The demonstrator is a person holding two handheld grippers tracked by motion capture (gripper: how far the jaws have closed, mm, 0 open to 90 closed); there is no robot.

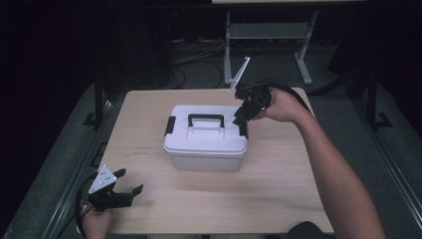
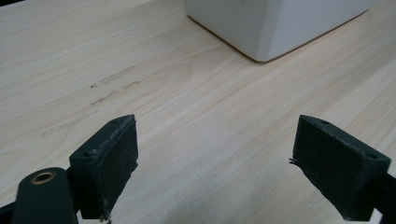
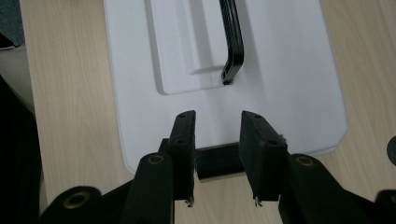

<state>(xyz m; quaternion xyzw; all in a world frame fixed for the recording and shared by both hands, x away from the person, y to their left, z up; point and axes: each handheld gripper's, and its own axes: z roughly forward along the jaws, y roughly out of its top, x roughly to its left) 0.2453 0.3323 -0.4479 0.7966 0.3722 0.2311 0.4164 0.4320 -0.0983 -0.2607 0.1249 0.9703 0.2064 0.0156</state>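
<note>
A pale wooden bench (image 1: 278, 189) carries a white box (image 1: 206, 137) at its middle, lid on, black handle (image 1: 205, 119) lying flat on top. The right gripper (image 3: 217, 140) hangs over the box's right end, fingers (image 3: 184, 135) part-open either side of the black latch (image 3: 218, 161), not pressing it. The left gripper (image 2: 215, 158) rests near the bench's front left corner, fingers spread wide with nothing between.

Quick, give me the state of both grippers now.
Left gripper: open, holding nothing, over bare table.
Right gripper: partly open, fingers either side of the box's black latch; grip cannot be told.
</note>
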